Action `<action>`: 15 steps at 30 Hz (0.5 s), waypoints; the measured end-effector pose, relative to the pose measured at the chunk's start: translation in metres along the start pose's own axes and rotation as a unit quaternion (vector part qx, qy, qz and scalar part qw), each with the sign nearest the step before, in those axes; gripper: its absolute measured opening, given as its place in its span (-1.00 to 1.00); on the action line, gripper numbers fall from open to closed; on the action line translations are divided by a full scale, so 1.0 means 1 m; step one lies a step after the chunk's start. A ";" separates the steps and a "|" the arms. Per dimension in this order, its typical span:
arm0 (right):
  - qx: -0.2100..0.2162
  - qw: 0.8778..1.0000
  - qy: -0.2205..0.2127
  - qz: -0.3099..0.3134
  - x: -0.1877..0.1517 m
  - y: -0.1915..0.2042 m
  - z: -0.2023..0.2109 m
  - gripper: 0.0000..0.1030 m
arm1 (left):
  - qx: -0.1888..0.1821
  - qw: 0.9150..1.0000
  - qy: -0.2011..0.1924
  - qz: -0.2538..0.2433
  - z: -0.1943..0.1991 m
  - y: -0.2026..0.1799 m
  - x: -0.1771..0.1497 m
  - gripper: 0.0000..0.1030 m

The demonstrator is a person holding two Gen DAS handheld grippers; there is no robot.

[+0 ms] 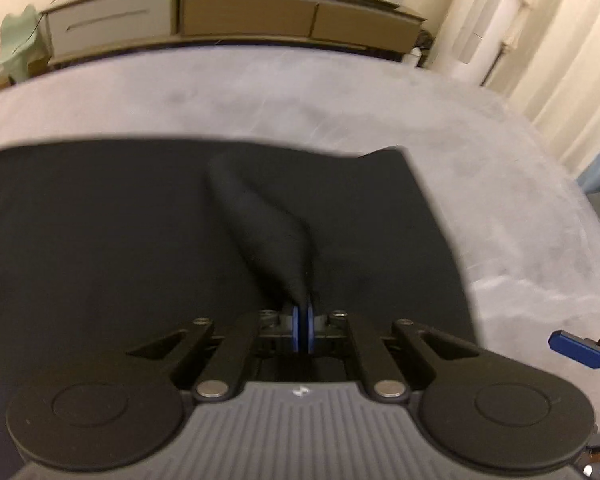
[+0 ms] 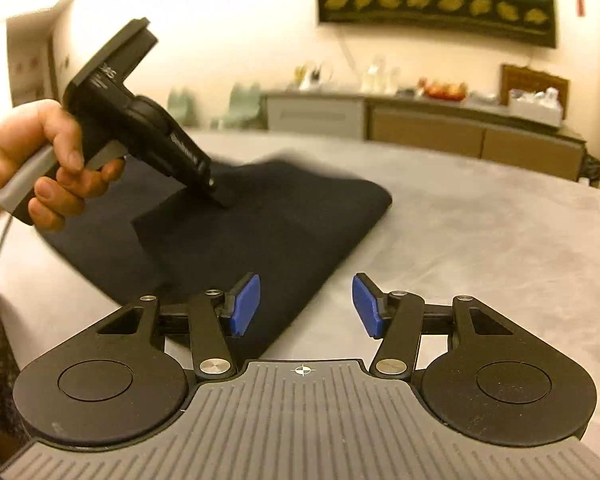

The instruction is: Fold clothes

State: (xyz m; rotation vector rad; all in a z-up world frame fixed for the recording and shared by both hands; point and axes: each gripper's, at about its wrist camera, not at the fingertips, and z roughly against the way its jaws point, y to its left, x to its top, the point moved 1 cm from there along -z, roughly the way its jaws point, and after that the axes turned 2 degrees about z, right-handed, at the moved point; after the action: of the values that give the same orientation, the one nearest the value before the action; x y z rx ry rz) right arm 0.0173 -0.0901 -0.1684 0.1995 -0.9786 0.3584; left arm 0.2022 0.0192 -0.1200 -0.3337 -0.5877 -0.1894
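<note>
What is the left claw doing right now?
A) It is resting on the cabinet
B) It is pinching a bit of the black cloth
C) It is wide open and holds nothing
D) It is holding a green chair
B: in the left wrist view the left claw has its blue pads pressed together on a pulled-up ridge of the black cloth, which lies on the grey table.

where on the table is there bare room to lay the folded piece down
Bare grey table runs right of the black garment, out to the far edge by the sideboard. A strip beyond the garment's far edge is also free. Crowded: the garment itself, where the left claw pinches a fold, with the open right claw over its near corner.
</note>
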 end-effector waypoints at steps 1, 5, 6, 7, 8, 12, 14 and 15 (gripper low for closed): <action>0.002 1.000 0.011 0.001 0.000 0.004 -0.010 0.09 | 0.004 1.000 0.004 0.007 -0.003 0.010 -0.004 -0.91; 0.002 0.999 0.041 0.000 0.001 0.015 -0.039 0.09 | 0.015 0.999 0.016 0.026 -0.018 0.040 -0.014 -0.82; 0.003 0.999 0.047 -0.002 0.001 0.016 -0.046 0.09 | 0.014 0.999 0.016 0.026 -0.022 0.040 -0.013 -0.69; 0.003 0.999 0.054 -0.005 0.000 0.017 -0.052 0.09 | 0.020 0.999 0.018 0.024 -0.025 0.040 -0.013 -0.61; 0.004 0.998 0.062 -0.010 -0.002 0.016 -0.058 0.09 | 0.035 0.999 0.017 0.016 -0.023 0.040 -0.014 -0.51; 0.010 0.996 0.076 -0.034 -0.009 0.023 -0.067 0.19 | 0.131 0.990 -0.012 -0.048 -0.001 0.027 -0.016 0.21; 0.013 0.997 0.073 -0.025 -0.007 0.026 -0.070 -0.12 | 0.150 0.984 -0.037 -0.084 0.014 0.012 -0.015 0.23; 0.010 0.997 0.071 -0.015 -0.005 0.026 -0.071 -0.33 | 0.148 0.983 -0.047 -0.099 0.021 0.004 -0.013 0.32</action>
State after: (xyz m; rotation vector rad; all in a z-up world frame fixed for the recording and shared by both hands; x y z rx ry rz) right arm 0.0592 -0.0441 -0.2115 0.2034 -0.8322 0.3502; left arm 0.1819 0.0314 -0.1122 0.0048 -0.7322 -0.2752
